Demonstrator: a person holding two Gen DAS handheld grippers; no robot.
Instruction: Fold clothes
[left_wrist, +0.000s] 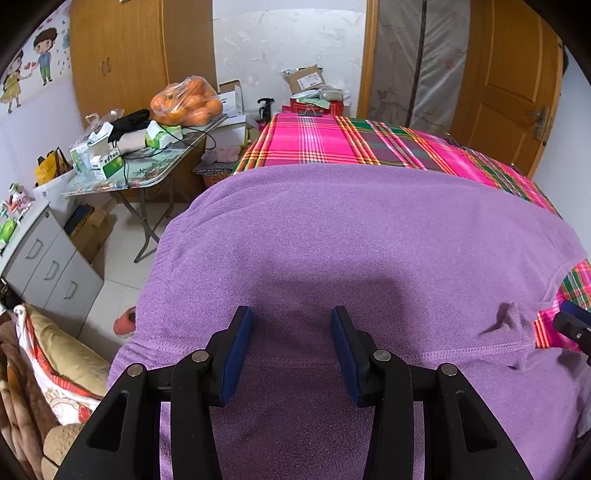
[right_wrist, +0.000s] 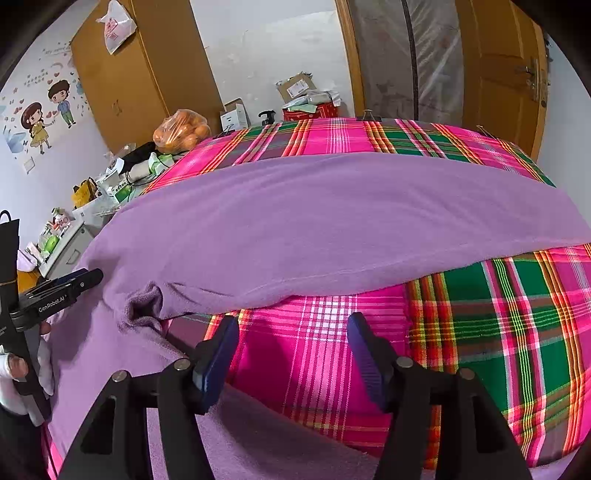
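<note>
- Your left gripper (left_wrist: 291, 317) hangs over the near part of the purple fleece garment (left_wrist: 369, 240), its blue-padded fingers (left_wrist: 236, 350) spread apart with nothing between them.
- A stitched seam (left_wrist: 461, 352) runs left to right across the fleece just beyond the fingers.
- The garment lies spread across the pink, green and red plaid cloth (left_wrist: 314, 140) that covers the table, and it fills most of the left wrist view; its left edge hangs past the table's left side.
- Your right gripper (right_wrist: 291, 325) also stands open, holding nothing, and it hovers over bare plaid cloth (right_wrist: 517, 314) just near of the garment's long hem (right_wrist: 332, 280).
- In the right wrist view the purple fleece garment (right_wrist: 332, 214) stretches as a broad band from left to right, with plaid showing both beyond it and nearer than it.
- A small bunched fold (right_wrist: 144, 302) sits where that band meets the part of the fleece that runs toward you on the left.
- The left gripper (right_wrist: 55, 291) appears at the left edge of the right wrist view, above the fleece; from there you cannot tell how its jaws stand.
- Far left, a folding table (left_wrist: 147, 177) carries boxes and a bag of oranges (left_wrist: 188, 101).
- A wooden door (left_wrist: 513, 81) stands at far right.
</note>
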